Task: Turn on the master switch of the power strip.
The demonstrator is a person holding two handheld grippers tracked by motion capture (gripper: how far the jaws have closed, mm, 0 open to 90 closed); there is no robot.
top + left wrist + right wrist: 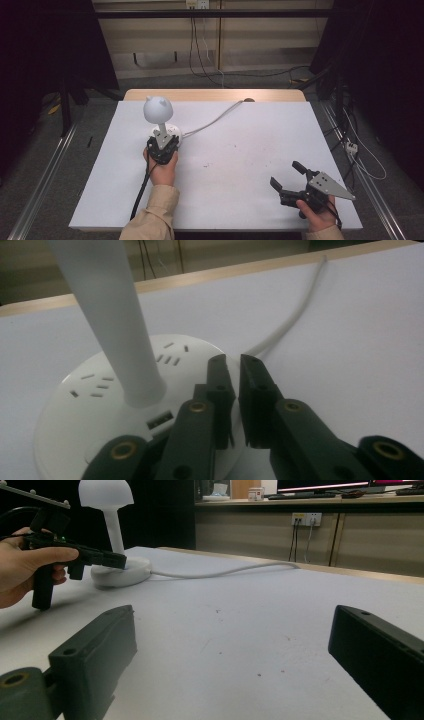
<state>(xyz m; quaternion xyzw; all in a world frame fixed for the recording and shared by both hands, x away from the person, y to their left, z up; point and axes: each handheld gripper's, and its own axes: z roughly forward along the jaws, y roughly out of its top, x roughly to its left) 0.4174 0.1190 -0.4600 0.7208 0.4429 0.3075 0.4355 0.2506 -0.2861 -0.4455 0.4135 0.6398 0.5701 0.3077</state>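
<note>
A white table (260, 150) fills the middle of the high view, its wooden far edge showing beyond the white surface; a person's two forearms in tan sleeves come in from the bottom edge. Toward the left and far part of the table stands a white desk lamp (158, 111) with a rounded head bearing two small ears, a tapering stalk, and a round flat base (80, 410) marked with socket slots and a USB port; a white cable (215, 119) runs from the base toward the table's far edge. The left gripper (162, 145) is held at the near side of the lamp's base, its tips lying over the base just beside the foot of the stalk; its jaws are drawn nearly together with a thin gap between them, gripping nothing that can be seen. The right gripper (287, 176) rests low near the table's right front corner, well apart from the lamp; its jaws are spread wide with bare table between them.
</note>
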